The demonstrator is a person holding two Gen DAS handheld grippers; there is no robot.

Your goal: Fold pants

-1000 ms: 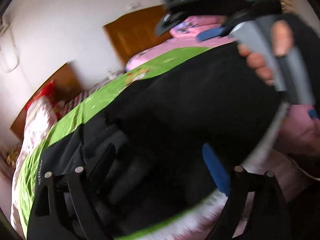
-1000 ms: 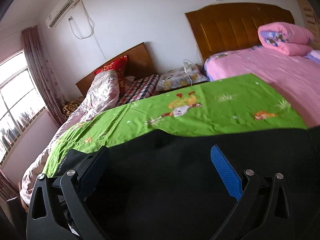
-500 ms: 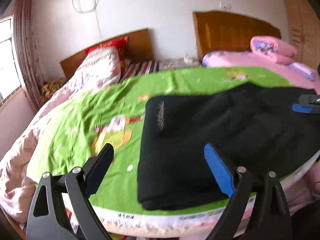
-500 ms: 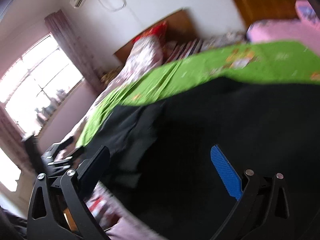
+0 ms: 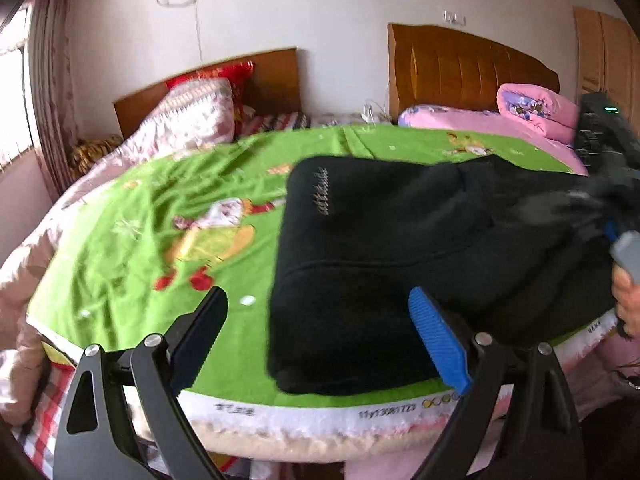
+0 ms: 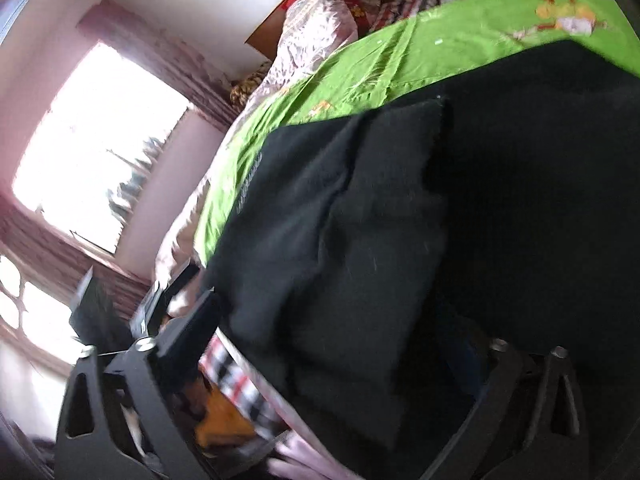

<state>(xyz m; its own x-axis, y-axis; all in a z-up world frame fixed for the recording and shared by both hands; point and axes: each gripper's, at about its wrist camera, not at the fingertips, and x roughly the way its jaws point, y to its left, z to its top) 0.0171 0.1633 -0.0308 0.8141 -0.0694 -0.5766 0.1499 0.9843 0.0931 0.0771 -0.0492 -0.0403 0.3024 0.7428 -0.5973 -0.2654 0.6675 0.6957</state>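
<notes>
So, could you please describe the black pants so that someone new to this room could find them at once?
Start at the bed nearest the camera, covered by the bright green cartoon sheet. The black pants lie folded on its near right part, reaching to the bed's front edge. They are the only plain black item there, with a short strip of pale lettering near their far left corner.

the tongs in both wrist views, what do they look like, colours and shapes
Each set of tongs has black triangular cut-out arms joined by silver bolts. The left tongs carry one ribbed blue pad and one black pad. The right tongs, seen from the left wrist, show a grey handle and a green light on the black housing.
</notes>
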